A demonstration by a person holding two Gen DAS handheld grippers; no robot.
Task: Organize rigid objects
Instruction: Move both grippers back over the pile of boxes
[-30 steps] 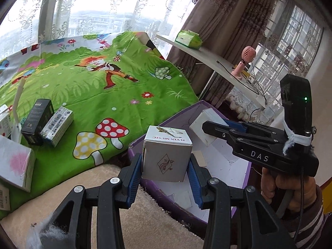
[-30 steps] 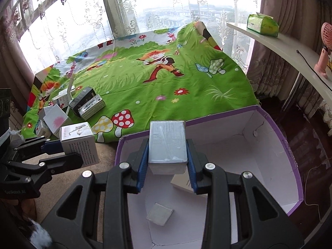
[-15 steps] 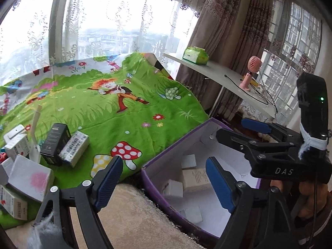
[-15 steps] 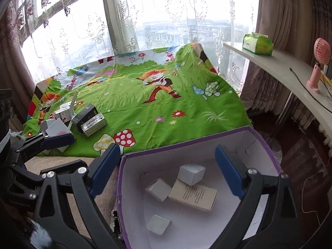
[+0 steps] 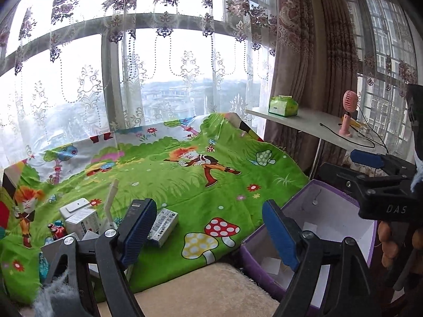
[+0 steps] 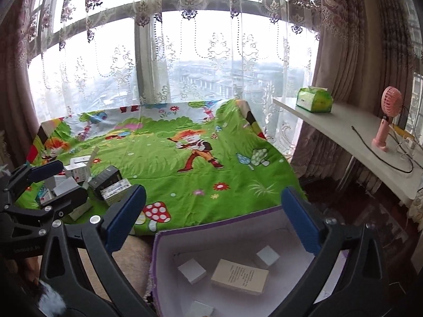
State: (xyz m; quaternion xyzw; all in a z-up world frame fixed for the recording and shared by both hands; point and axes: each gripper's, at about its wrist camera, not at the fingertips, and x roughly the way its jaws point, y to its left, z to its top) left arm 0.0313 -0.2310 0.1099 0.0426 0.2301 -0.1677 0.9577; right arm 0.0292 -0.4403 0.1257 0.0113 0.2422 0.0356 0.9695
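My left gripper (image 5: 208,227) is open and empty, raised over the near edge of the green cartoon sheet. My right gripper (image 6: 214,219) is open and empty above the purple-rimmed box (image 6: 156,251). Inside that box lie two small white boxes (image 6: 191,270) (image 6: 267,256), a flat beige box (image 6: 239,276) and another white one at the bottom edge (image 6: 199,309). The box also shows in the left wrist view (image 5: 251,253). Several small boxes (image 5: 79,216) sit at the sheet's left, among them a white barcode box (image 5: 162,225).
The green sheet (image 6: 185,163) covers a low platform before a curtained window. A white shelf (image 6: 351,134) at the right holds a green tissue pack (image 6: 313,100), a pink hand fan (image 6: 387,119) and a cable. Beige carpet (image 5: 206,290) lies near me.
Both grippers opened and let go of their white boxes, which now lie in the purple box. Both grippers then rose and tilted up toward the window.
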